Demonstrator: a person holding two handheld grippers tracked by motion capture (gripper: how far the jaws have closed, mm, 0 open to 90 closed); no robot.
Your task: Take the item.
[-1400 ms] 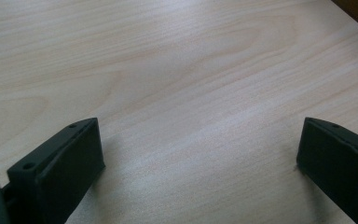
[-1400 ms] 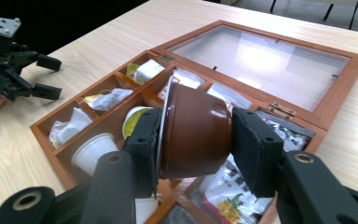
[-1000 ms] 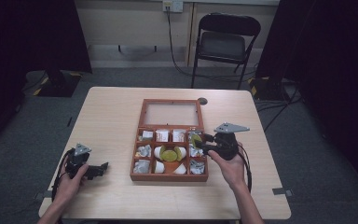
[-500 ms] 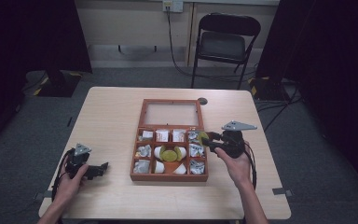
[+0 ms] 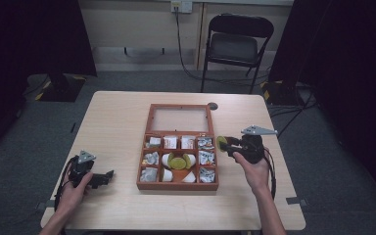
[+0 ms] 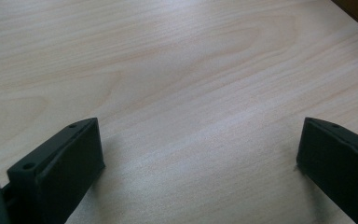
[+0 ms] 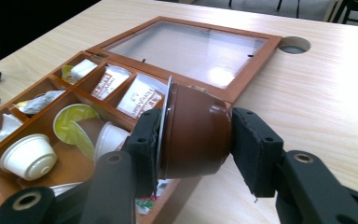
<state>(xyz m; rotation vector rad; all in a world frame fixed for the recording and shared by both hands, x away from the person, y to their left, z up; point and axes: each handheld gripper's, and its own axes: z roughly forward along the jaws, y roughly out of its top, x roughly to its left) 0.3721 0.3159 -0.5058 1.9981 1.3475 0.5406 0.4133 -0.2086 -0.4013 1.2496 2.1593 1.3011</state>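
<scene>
Pale wood counter (image 5: pixel 117 122) on grey carpet, dark curtains around, chair (image 5: pixel 237 41) far. Right tool (image 7: pixel 196 140) pinches a brown pod (image 7: pixel 193 133) right of the box (image 5: pixel 178 183); left tool (image 6: pixel 196 163) spread, near left.

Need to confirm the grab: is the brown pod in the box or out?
Out: the right gripper clamps the brown pod beside the wooden box.

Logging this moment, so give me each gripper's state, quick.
Left gripper: open, nothing between its jaws, over the bare table.
Right gripper: shut on a brown coffee capsule.
</scene>
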